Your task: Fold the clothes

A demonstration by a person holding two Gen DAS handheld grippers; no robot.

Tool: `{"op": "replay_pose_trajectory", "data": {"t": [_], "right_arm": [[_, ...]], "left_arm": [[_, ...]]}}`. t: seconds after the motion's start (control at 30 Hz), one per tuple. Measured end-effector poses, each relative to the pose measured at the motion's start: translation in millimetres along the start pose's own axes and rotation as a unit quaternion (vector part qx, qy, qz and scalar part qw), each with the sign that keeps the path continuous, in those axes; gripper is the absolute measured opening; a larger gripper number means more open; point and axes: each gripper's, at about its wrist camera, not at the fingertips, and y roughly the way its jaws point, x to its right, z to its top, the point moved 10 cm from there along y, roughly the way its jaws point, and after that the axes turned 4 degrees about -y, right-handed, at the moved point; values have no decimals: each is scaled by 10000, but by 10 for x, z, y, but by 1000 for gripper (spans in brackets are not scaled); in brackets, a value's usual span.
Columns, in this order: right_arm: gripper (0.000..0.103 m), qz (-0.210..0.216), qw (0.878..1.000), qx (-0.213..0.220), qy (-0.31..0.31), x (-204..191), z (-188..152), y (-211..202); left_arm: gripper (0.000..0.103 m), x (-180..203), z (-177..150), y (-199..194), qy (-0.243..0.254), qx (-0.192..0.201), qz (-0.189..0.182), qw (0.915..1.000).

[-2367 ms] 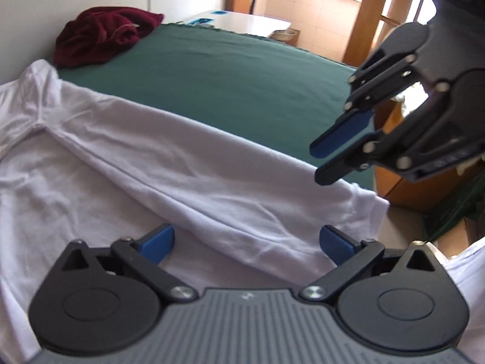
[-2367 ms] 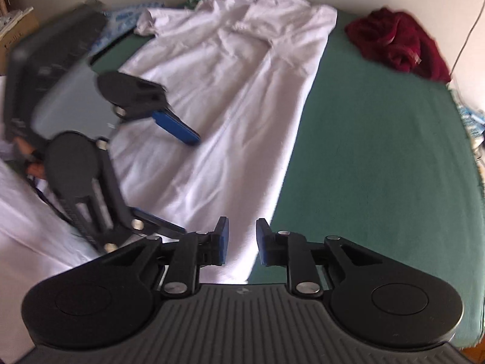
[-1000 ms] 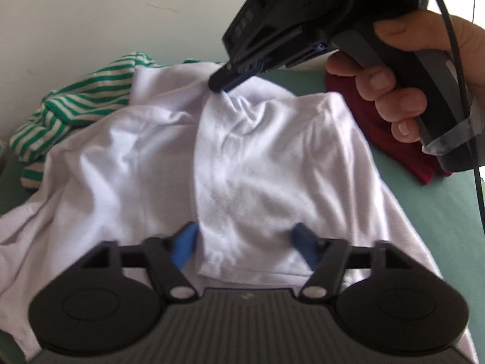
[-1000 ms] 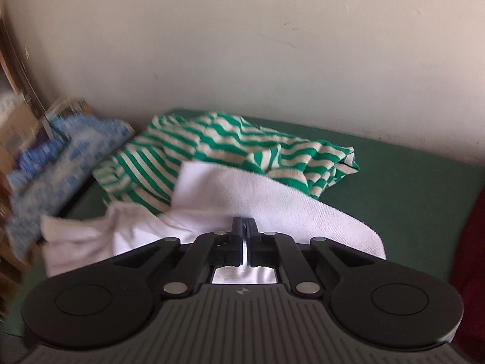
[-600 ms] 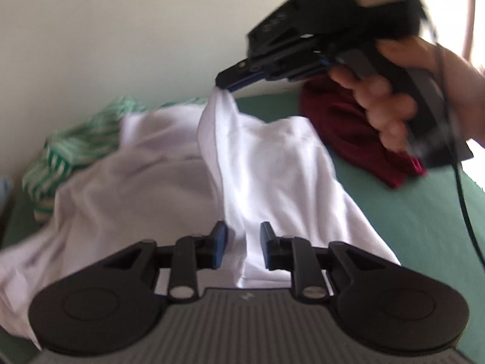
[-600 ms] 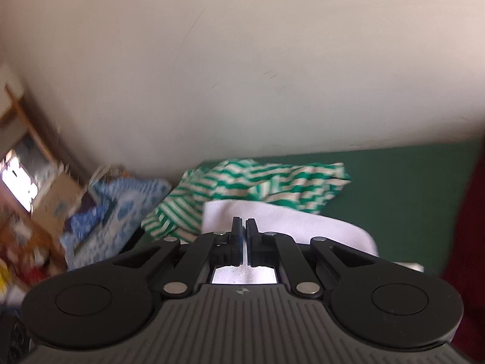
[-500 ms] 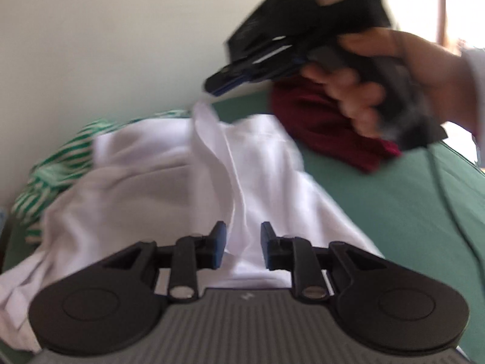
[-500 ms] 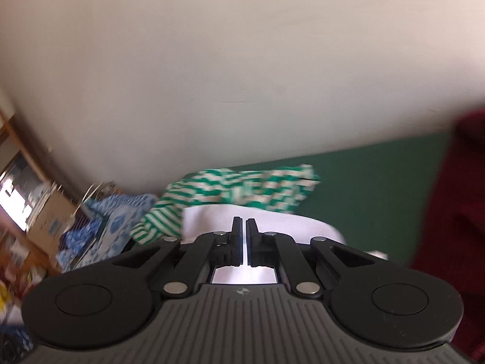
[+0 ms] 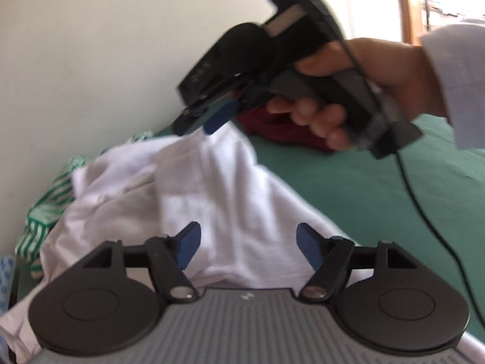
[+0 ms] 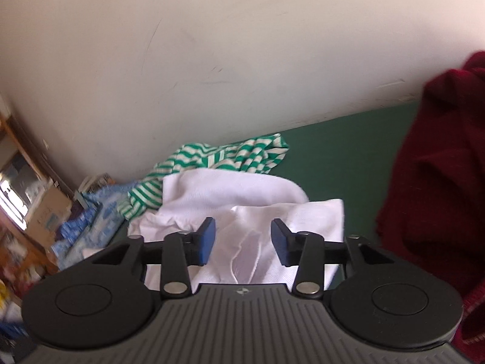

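Observation:
A white shirt (image 9: 218, 194) lies folded over on the green bed cover (image 9: 348, 188); it also shows in the right wrist view (image 10: 242, 209). My left gripper (image 9: 247, 244) is open and empty, low over the shirt's near part. My right gripper (image 10: 241, 238) is open and empty just above the shirt's far end. The right gripper also shows in the left wrist view (image 9: 200, 124), held by a hand above the shirt's far edge, clear of the cloth.
A green-and-white striped garment (image 10: 218, 157) lies past the shirt against the wall. A dark red garment (image 10: 439, 182) lies to the right; it also shows in the left wrist view (image 9: 272, 127). Blue patterned cloth (image 10: 88, 221) and shelves are at the left. A cable (image 9: 424, 212) hangs from the right gripper.
Both grippers were shut on the white shirt and carried its fold toward the wall. Now both have opened and let go, and the shirt lies on itself.

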Motion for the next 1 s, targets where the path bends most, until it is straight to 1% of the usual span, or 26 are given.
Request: {"op": "replay_pose_trajectory", "data": {"t": [0.07,0.1,0.13,0.17,0.2,0.23,0.27,0.3,0.33,0.37,0.47,0.6,0.67,0.73,0.77,0.8,0.87,0.93,0.97,1.0], "right_arm": [[41,-126,9999,-108,4,5,-22,105],[41,-103,9998,-167,5,-1,-45,135],[38,-116,9996,-238,-37,-7,-69,163],[28,-194,9993,-312,-111,-10,-88,194],[22,-257,9988,-378,-191,-14,-105,222],[8,-295,9983,-423,-273,-19,-115,239],[3,-343,9979,-426,-335,-21,-110,239],[3,-397,9978,-374,-373,-20,-94,215],[3,-394,9980,-309,-375,-21,-77,175],[3,-344,9985,-265,-347,-28,-61,139],[3,-265,9990,-194,-294,-41,-16,54],[3,-138,9998,-80,-115,-47,50,-5],[3,-77,10000,5,5,-37,82,-38],[3,-34,9999,27,134,-26,98,-43],[3,-19,9998,27,201,-20,103,-40],[3,-10,9997,36,244,-18,110,-41],[3,19,9995,91,309,-15,129,-59],[3,170,9981,75,590,6,134,-71],[3,213,9972,44,710,17,129,-60],[3,199,9971,-1,731,23,116,-38]], "left_arm": [[69,-124,-50,59,-119,-108,23,9999],[68,-185,-75,88,-179,-161,35,9997],[68,-225,-97,106,-226,-191,7,9996],[67,-247,-108,108,-302,-194,-60,9993],[66,-270,-113,105,-410,-193,-133,9989],[66,-286,-115,96,-524,-188,-224,9982],[58,-299,-115,84,-642,-198,-337,9972],[41,-314,-117,75,-760,-221,-457,9958],[30,-329,-118,66,-878,-244,-577,9942],[13,-349,-117,58,-982,-276,-677,9925],[5,-402,-74,-4,-1079,-244,-726,9912],[5,-393,-2,-88,-992,-141,-631,9930],[5,-365,11,-93,-864,-138,-548,9947],[14,-338,-1,-69,-625,-131,-365,9973],[24,-345,-8,-34,-493,-105,-213,9985],[30,-344,-19,-9,-405,-117,-129,9990],[32,-330,-42,22,-315,-187,-60,9993],[40,-324,-48,47,-201,-175,55,9996],[51,-325,-49,50,-176,-172,68,9997],[53,-331,-50,45,-183,-177,42,9997]]}}
